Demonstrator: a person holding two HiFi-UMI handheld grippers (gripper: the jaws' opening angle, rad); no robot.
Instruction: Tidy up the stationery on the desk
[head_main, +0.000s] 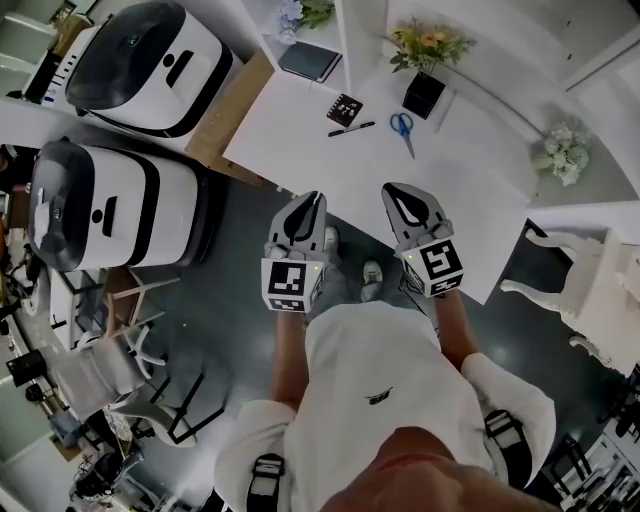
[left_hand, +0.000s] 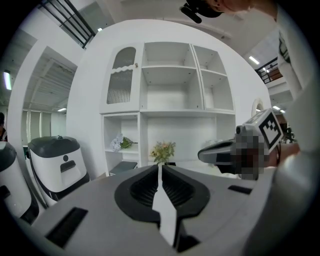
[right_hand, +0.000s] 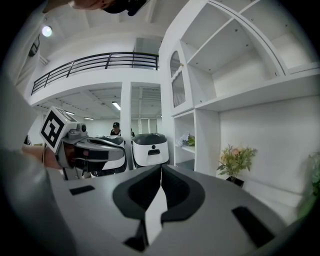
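On the white desk (head_main: 470, 190) in the head view lie a black pen (head_main: 351, 129), a small dark patterned booklet (head_main: 345, 107) and blue-handled scissors (head_main: 403, 127). Both grippers are held up in front of the person, short of the desk's near edge and apart from these things. My left gripper (head_main: 317, 198) is shut and empty, its jaws meeting at the tip (left_hand: 160, 167). My right gripper (head_main: 394, 190) is also shut with nothing in it (right_hand: 161, 169). Each gripper view shows the other gripper beside it.
A black vase of flowers (head_main: 424, 93) stands on the desk behind the scissors. A dark notebook (head_main: 310, 61) lies on a shelf of the white shelf unit (left_hand: 170, 95). Two large white-and-black machines (head_main: 110, 205) stand at the left. A white chair (head_main: 575, 275) is at the right.
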